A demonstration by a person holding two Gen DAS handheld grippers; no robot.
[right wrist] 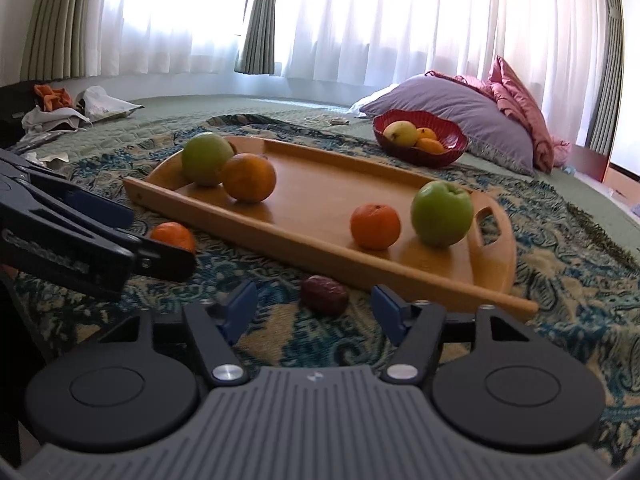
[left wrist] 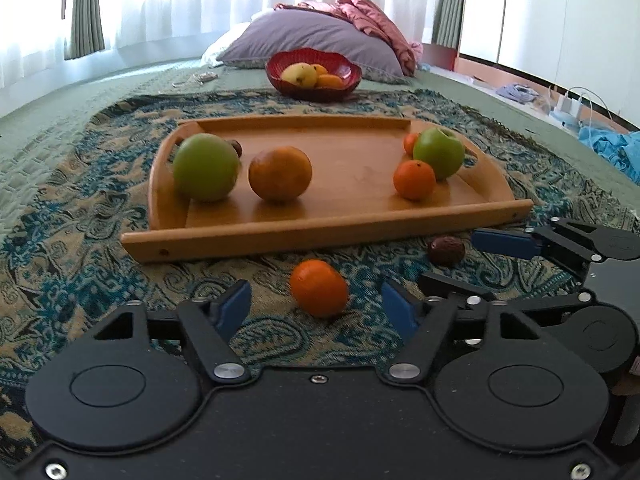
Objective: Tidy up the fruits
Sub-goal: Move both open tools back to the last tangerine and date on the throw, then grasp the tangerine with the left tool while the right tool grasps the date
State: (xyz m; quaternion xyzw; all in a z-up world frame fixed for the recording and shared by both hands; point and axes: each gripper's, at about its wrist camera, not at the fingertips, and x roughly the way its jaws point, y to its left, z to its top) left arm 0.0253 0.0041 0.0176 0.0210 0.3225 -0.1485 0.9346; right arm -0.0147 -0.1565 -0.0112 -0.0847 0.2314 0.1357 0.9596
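The bed [right wrist: 248, 106] carries a patterned throw [right wrist: 560, 264]; near its middle lie a tray [left wrist: 340, 228], a mandarin [left wrist: 319, 288] and a date [right wrist: 324, 294].

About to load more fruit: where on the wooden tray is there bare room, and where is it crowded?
Free: the tray middle, between the large orange and the small tangerine, back to the far rim. Crowded: the left end by the big green apple, and the right end around the other green apple.

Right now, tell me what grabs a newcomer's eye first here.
The wooden tray on the patterned blanket, carrying two green apples, one at its left end and one at its right. Nearer, a small orange and a dark date lie loose on the blanket, each between open blue fingers. Behind, a red fruit bowl.
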